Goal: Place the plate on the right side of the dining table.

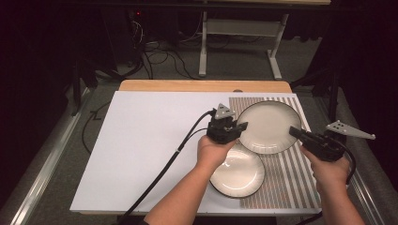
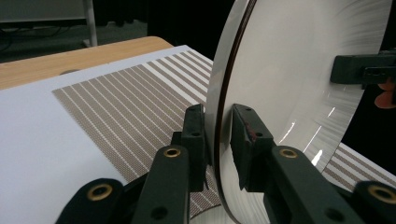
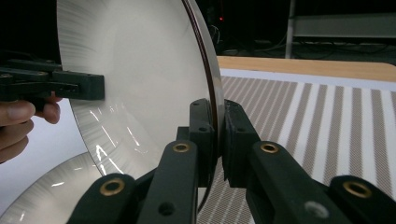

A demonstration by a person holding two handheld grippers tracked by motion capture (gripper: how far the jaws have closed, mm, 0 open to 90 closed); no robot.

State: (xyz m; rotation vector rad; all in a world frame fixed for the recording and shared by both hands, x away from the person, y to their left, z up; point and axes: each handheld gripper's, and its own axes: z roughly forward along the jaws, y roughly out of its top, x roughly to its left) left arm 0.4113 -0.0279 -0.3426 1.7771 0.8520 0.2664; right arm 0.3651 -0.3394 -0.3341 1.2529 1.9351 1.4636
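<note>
A cream plate with a dark rim (image 1: 268, 126) is held between both grippers over the striped mat (image 1: 291, 173). My left gripper (image 1: 239, 127) is shut on its left rim, and the left gripper view shows the jaws of my left gripper (image 2: 217, 116) pinching the edge of the plate (image 2: 299, 70). My right gripper (image 1: 294, 131) is shut on the opposite rim. In the right gripper view my right gripper (image 3: 217, 112) clamps the plate (image 3: 140, 70) the same way. A second, matching plate (image 1: 237, 171) lies on the table just nearer, its far rim under the held one.
A white sheet (image 1: 150, 140) covers the table's left and middle, with the striped mat on its right part. A wooden strip (image 1: 187, 86) runs along the far edge. Beyond it are a floor with cables (image 1: 159, 58) and a white table frame (image 1: 239, 28).
</note>
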